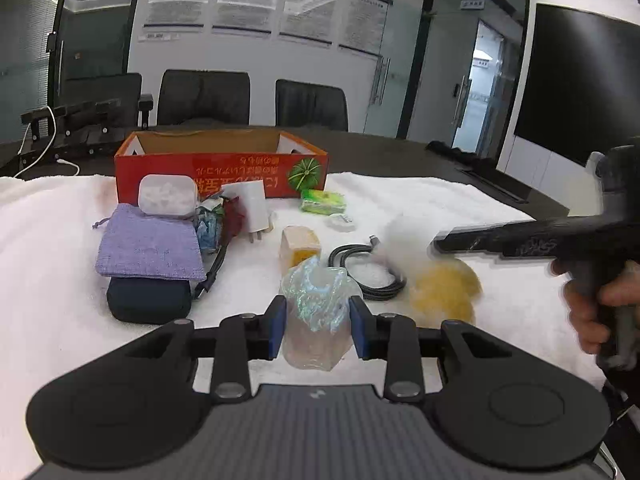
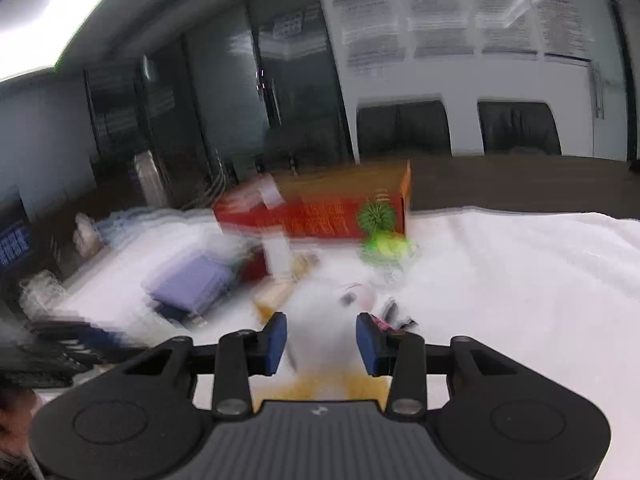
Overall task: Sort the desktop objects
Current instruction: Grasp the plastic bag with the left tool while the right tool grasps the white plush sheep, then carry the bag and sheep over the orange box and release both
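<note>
White towelling [image 1: 420, 196] covers the near part of a dark conference table, and its far edge runs just behind the open orange box [image 1: 220, 164]. We hold a crinkled iridescent plastic packet [image 1: 316, 300] clamped between the blue pads of our left gripper [image 1: 318, 326], low over the cloth near its front edge. Left of it, a lilac drawstring pouch [image 1: 148, 246] lies on a dark case [image 1: 150, 300], crowded against a white charger [image 1: 252, 204]. A coiled black cable [image 1: 366, 272] and a small yellow block [image 1: 300, 246] sit just beyond the packet. Our right gripper [image 2: 322, 338] is blurred, with something white and yellow between its pads; we cannot tell whether they press on it. Bare cloth lies open to the right, up to the green packet [image 1: 323, 201] beside the box.
</note>
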